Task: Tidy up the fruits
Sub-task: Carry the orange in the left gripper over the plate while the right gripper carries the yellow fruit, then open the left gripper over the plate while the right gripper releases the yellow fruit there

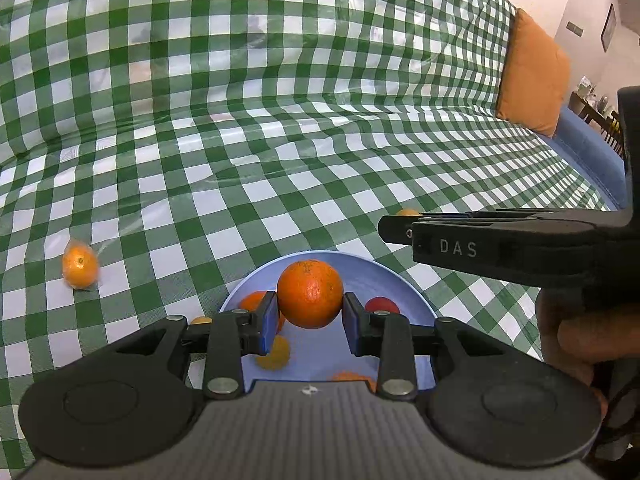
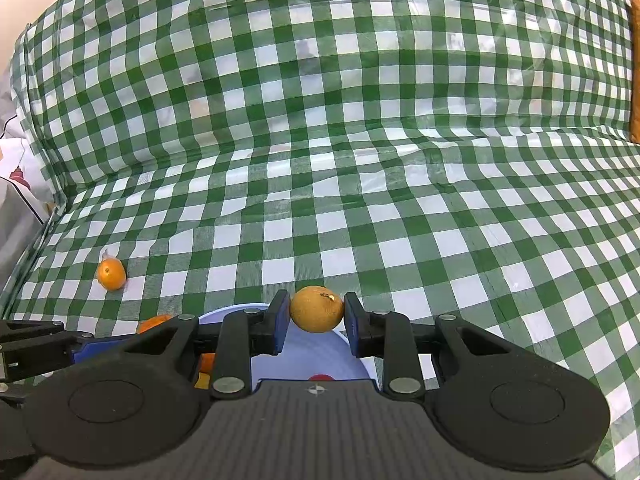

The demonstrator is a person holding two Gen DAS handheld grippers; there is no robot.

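Orange (image 1: 310,294) pinched between left gripper (image 1: 309,322) pads, held over blue plate (image 1: 394,280); right gripper (image 2: 316,322) clamps a paler yellowish fruit (image 2: 317,308) above the plate's far rim; plate holds more fruit; one loose orange (image 1: 80,265) lies apart on checked cloth (image 1: 280,140).

Glossy plastic checked cover (image 1: 280,140); dimpled orange (image 1: 310,294) skin; smooth matt plate (image 1: 384,276).

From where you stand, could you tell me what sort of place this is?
Probably a home living room: a sofa under a checked cover, an orange cushion at its end, and a plate of fruit on the seat.
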